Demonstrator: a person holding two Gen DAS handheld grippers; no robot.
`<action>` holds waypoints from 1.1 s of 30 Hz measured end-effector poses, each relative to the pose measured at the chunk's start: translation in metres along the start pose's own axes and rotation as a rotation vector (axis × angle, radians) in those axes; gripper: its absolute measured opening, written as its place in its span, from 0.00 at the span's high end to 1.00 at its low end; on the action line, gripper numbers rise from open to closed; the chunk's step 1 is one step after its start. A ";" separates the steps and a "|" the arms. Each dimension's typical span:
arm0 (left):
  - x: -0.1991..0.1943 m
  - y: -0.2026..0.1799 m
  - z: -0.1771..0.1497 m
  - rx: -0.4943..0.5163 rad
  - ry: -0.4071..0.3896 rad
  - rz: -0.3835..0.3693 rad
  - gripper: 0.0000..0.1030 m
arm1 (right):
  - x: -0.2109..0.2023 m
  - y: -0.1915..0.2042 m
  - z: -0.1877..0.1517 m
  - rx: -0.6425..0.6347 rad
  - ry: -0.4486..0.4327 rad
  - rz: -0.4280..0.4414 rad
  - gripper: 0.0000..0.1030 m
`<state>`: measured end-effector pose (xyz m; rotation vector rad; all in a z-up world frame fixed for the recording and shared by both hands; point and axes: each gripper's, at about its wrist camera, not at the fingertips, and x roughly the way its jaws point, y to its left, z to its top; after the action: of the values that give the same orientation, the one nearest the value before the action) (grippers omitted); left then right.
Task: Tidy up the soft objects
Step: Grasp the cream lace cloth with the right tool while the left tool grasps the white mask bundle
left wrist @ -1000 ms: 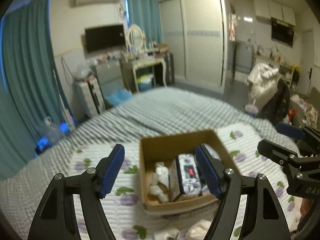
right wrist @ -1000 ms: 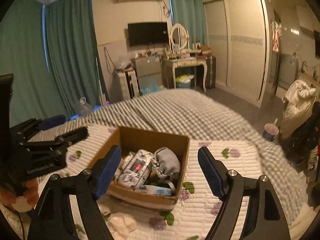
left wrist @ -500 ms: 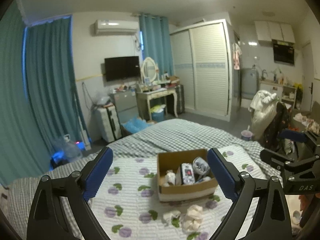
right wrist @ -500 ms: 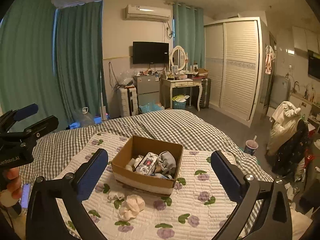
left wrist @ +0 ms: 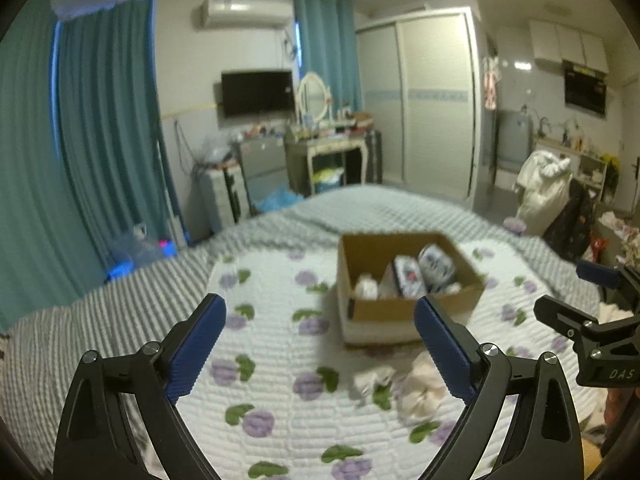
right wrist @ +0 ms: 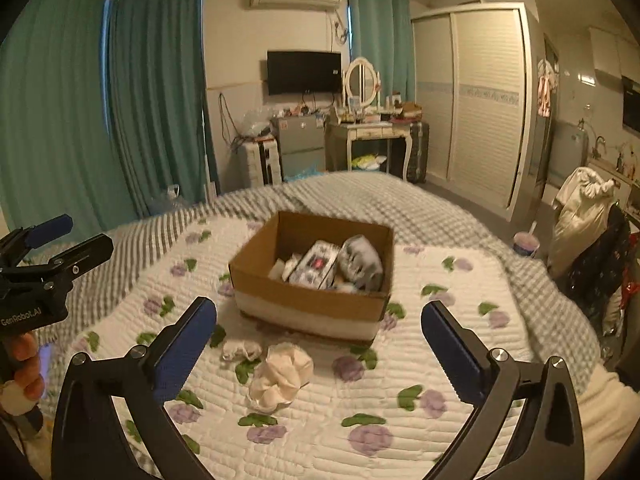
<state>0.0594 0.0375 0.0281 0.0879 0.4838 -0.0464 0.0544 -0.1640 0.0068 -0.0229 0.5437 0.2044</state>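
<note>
A cardboard box (right wrist: 312, 280) is seen standing on the white floral quilt (right wrist: 440, 360), which is spread over a grey checked bedcover (right wrist: 360, 196); the quilt's far edge is met just behind the box, and its left edge runs close to the left gripper as seen in the right wrist view. Bare quilt is left open on both sides of the box and in front of it, while the bed's right side falls away toward a chair piled with clothes (right wrist: 588, 232). Inside the box, patterned black-and-white soft bundles (right wrist: 340, 262) and some white pieces (left wrist: 366, 286) are packed against the near and right walls. Two loose items are found on the quilt just in front of the box: a cream crumpled cloth (right wrist: 282, 376) and, just beside it to the left, a smaller white sock-like piece (right wrist: 240, 348). The right gripper (right wrist: 320, 344) is held above the quilt with its blue-padded fingers (right wrist: 182, 348) spread wide, nothing being pinched or touched. The left gripper (left wrist: 320, 344) is likewise spread wide and empty, the cream cloth (left wrist: 420, 390) being partly hidden behind its right finger (left wrist: 444, 350)
</note>
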 end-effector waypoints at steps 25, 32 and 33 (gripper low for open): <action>0.145 0.003 -0.114 0.011 0.351 -0.092 0.06 | 0.191 0.039 -0.119 -0.046 0.394 0.071 0.40; 0.144 -0.019 -0.115 0.052 0.387 -0.120 0.06 | 0.178 0.010 -0.101 0.047 0.358 0.099 0.76; 0.145 -0.025 -0.114 0.054 0.392 -0.127 0.06 | 0.175 0.003 -0.096 0.051 0.338 0.089 0.76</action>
<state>0.1335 0.0203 -0.1417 0.1196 0.8798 -0.1690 0.1508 -0.1356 -0.1652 0.0164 0.8879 0.2758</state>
